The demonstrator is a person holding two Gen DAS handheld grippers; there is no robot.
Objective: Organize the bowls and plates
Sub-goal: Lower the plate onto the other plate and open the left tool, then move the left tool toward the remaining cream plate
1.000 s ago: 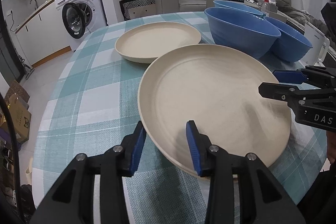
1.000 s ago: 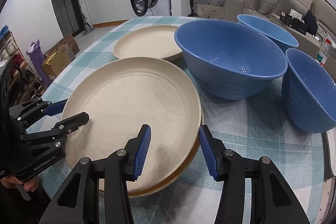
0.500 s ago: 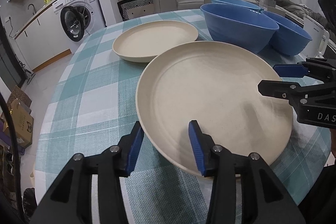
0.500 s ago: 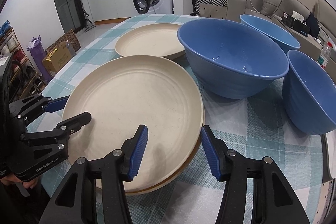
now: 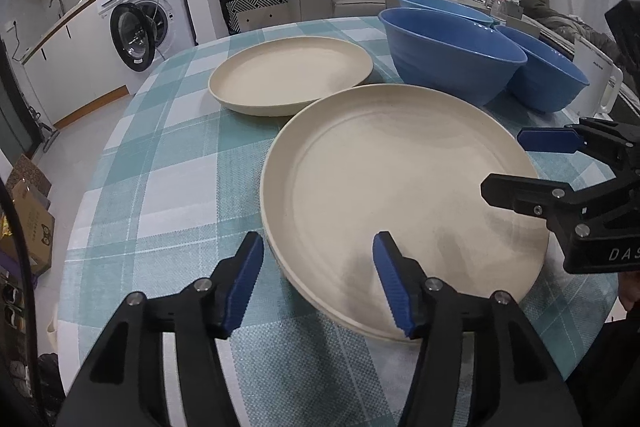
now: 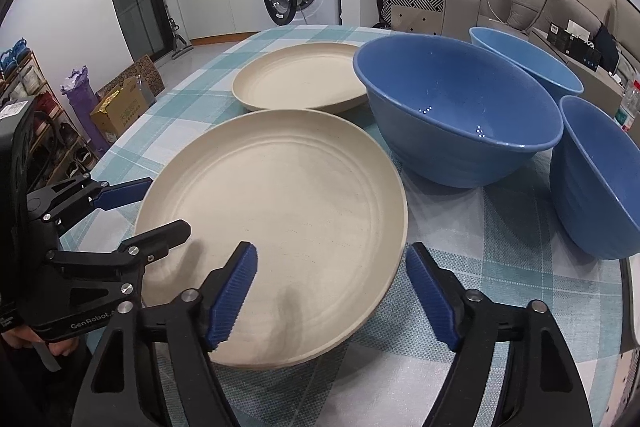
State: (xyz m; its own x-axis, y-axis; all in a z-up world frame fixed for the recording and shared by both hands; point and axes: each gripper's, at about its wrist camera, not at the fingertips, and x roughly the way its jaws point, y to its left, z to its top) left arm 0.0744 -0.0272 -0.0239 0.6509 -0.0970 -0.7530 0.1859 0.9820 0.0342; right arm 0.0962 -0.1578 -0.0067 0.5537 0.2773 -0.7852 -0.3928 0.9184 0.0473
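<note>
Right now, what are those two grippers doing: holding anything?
Left gripper: jaws opening, astride the near plate's rim, not gripping.
Right gripper: jaws opening, likewise, not gripping.

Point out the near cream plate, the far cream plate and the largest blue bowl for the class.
Near cream plate (image 6: 280, 211): right wrist view, on its flat centre.
Far cream plate (image 6: 300, 75): right wrist view, on its inner base.
Largest blue bowl (image 6: 448, 99): right wrist view, on its inside wall.

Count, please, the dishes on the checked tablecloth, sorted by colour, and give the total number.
Cream plates: 2, the near plate and the far plate.
Blue bowls: 3, the big bowl, the right bowl and the back bowl.
Total: 5 dishes.
</note>
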